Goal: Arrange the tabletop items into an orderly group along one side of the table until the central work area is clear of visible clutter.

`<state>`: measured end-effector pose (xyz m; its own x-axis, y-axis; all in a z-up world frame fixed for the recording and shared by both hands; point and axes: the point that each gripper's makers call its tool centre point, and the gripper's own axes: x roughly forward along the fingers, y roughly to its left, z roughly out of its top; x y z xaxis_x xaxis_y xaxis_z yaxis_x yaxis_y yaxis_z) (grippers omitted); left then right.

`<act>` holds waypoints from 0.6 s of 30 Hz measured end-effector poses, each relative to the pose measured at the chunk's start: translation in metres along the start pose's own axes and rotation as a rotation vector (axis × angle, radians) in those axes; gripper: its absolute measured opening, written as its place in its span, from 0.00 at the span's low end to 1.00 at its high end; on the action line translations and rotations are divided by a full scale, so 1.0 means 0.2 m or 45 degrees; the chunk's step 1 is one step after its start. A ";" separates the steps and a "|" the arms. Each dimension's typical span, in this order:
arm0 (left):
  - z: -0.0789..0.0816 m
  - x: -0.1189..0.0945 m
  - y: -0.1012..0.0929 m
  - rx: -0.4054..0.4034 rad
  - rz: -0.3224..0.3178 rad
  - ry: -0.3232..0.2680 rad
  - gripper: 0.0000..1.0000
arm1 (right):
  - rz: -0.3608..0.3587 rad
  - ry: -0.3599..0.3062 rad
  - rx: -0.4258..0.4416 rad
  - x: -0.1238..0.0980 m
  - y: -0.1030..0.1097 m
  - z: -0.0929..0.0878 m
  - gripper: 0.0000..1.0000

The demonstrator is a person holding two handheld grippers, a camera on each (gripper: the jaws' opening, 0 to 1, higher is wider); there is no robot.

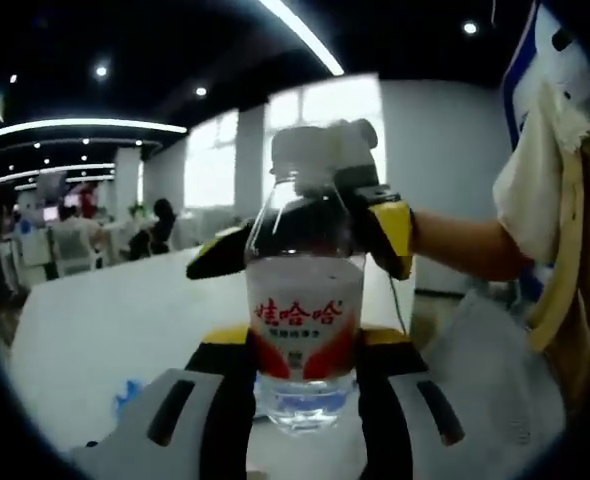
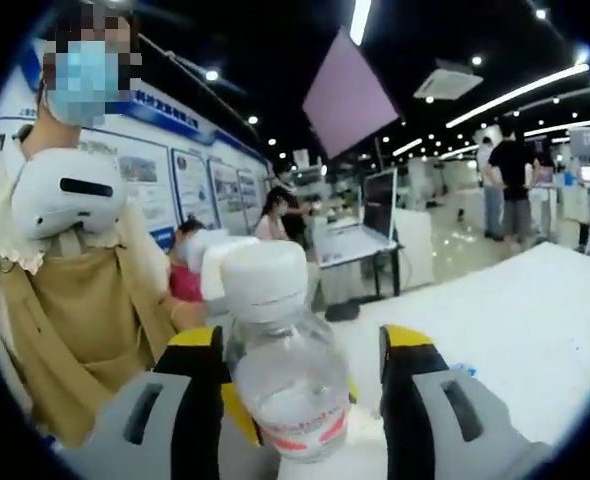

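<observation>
in the left gripper view, the left gripper (image 1: 303, 385) rises nearest, its two yellow-and-black jaws closed against the lower sides of a clear water bottle (image 1: 303, 300) with a red and white label, holding it upright above the white table (image 1: 115, 330). just past it, the right gripper (image 1: 320, 235) comes in from the right at the bottle's neck, its jaws to either side below the white cap (image 1: 310, 150); whether they pinch the neck cannot be told. beyond, a person's forearm (image 1: 465, 245) runs back to a tan apron. in the right gripper view, the right gripper's jaws stand well apart, the bottle leaning by the left one, the other jaw clear of it. behind are the person (image 2: 75, 290), wall posters (image 2: 190, 185) and a hanging pink panel (image 2: 347, 95).
</observation>
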<state>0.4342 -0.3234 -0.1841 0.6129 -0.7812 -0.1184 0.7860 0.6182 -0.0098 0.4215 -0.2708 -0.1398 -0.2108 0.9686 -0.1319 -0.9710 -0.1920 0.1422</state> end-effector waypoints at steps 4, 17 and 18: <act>0.02 -0.01 0.01 -0.024 0.011 -0.028 0.35 | -0.114 0.060 0.020 0.01 -0.07 -0.05 0.83; 0.04 -0.06 0.13 -0.056 0.152 -0.064 0.35 | -0.307 0.010 0.112 -0.04 -0.15 -0.09 0.99; 0.04 -0.06 0.14 -0.056 0.155 -0.066 0.35 | -0.310 0.007 0.112 -0.04 -0.15 -0.09 0.99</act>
<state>0.4486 -0.2975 -0.1740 0.7079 -0.7029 -0.0698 0.7019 0.7111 -0.0425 0.4502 -0.2757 -0.1609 0.0271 0.9837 -0.1778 -0.9798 0.0613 0.1902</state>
